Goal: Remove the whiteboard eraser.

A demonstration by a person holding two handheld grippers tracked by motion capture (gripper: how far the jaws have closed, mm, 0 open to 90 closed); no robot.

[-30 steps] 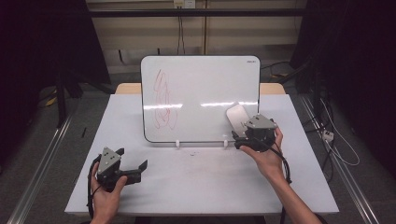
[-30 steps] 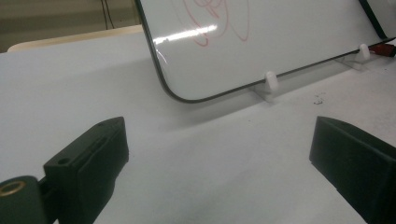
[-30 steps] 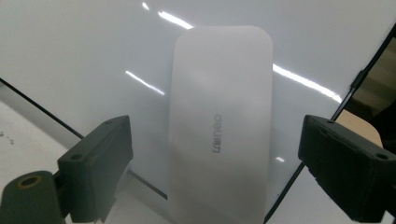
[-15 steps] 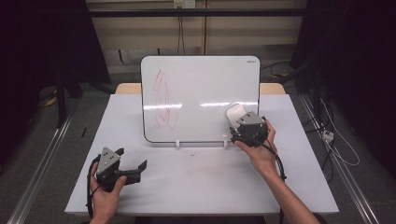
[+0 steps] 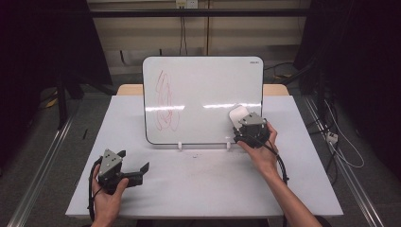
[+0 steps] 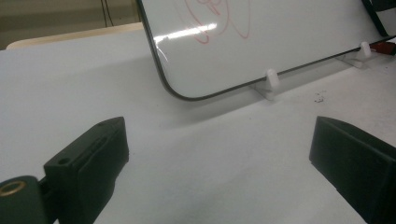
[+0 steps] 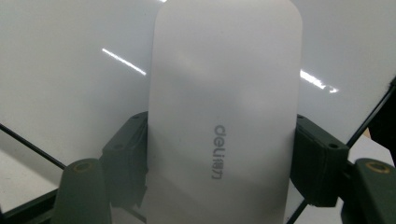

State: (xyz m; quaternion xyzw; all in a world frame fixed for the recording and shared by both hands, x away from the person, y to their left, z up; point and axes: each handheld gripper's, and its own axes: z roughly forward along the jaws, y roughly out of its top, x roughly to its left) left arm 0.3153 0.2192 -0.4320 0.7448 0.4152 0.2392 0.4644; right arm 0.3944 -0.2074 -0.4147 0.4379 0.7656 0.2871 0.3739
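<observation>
White plastic eraser (image 7: 223, 116) sits clamped between the jaws of the right gripper (image 5: 252, 128), which have just been closing on it, against the whiteboard (image 5: 203, 85) low at its right. Left gripper (image 5: 124, 170) rests spread wide on the table (image 5: 203, 184).

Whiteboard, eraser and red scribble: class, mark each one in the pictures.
whiteboard (image 5: 208, 85), high view, on its blank white face.
eraser (image 7: 224, 93), right gripper view, on its white back above the logo.
red scribble (image 5: 165, 101), high view, on the middle of the loops.
</observation>
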